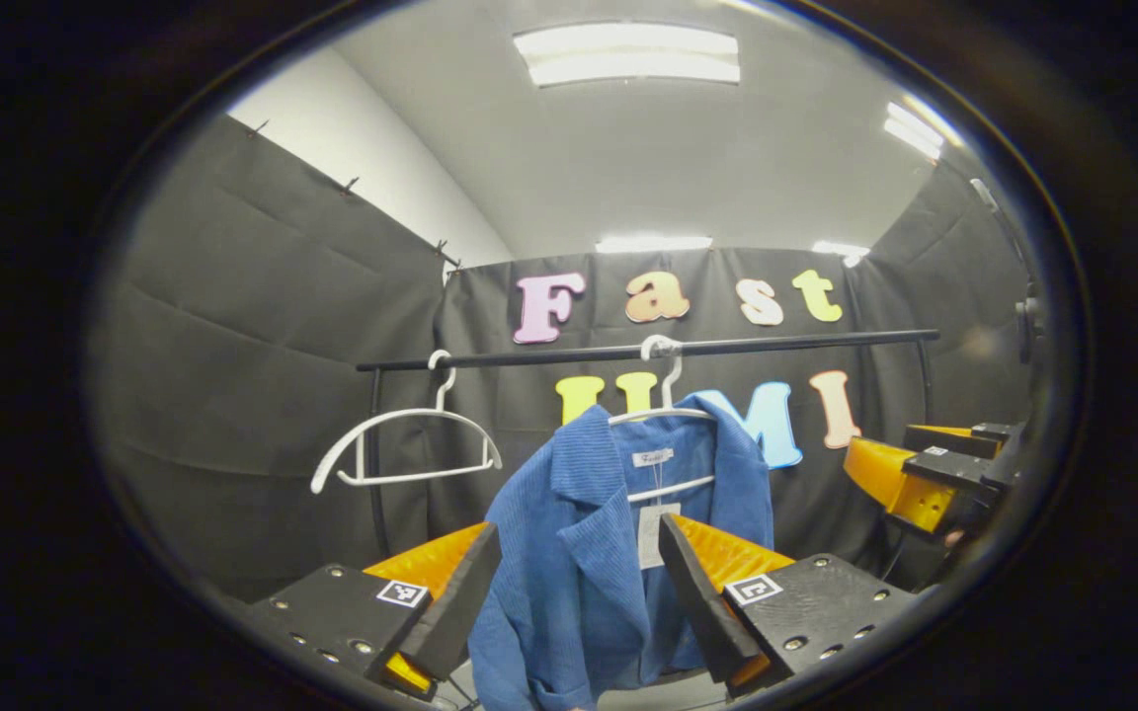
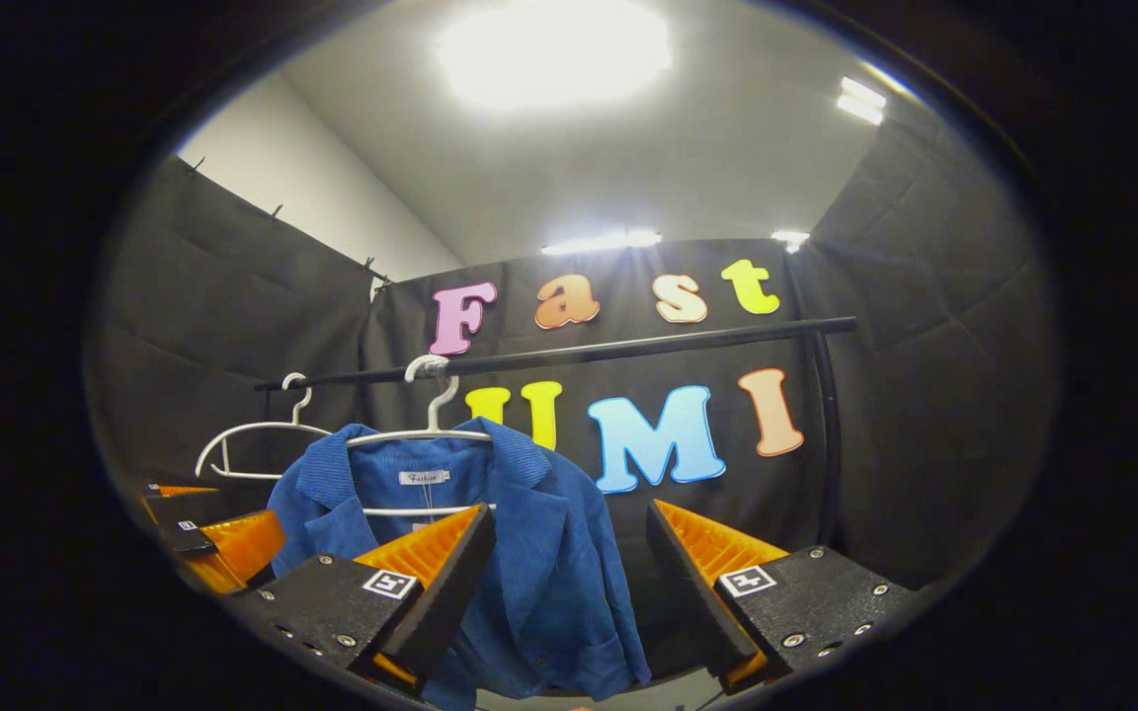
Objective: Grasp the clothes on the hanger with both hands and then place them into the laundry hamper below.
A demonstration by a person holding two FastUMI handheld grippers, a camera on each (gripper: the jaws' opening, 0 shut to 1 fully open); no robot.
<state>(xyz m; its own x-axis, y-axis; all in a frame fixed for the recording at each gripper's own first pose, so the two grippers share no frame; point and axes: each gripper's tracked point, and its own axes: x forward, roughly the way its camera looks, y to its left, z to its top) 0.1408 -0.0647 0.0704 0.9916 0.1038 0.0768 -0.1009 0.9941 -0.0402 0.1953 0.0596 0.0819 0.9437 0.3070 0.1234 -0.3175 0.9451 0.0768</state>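
A blue corduroy jacket (image 1: 589, 553) hangs on a white hanger (image 1: 666, 410) from a black rail (image 1: 648, 351). My left gripper (image 1: 579, 592) is open, its orange-and-black fingers either side of the jacket's front, a little short of the cloth. In the right gripper view the same jacket (image 2: 529, 553) hangs at lower left from its hanger (image 2: 426, 430). My right gripper (image 2: 569, 573) is open too, with its left finger over the jacket's right shoulder area. The right gripper also appears far right in the left gripper view (image 1: 934, 474), and the left gripper (image 2: 203, 538) shows at left in the right gripper view.
An empty white hanger (image 1: 406, 449) hangs on the rail to the left of the jacket, also seen as the empty hanger (image 2: 258, 444) in the right gripper view. The rail's upright posts (image 2: 826, 434) stand against the black cloth walls. The hamper is out of sight.
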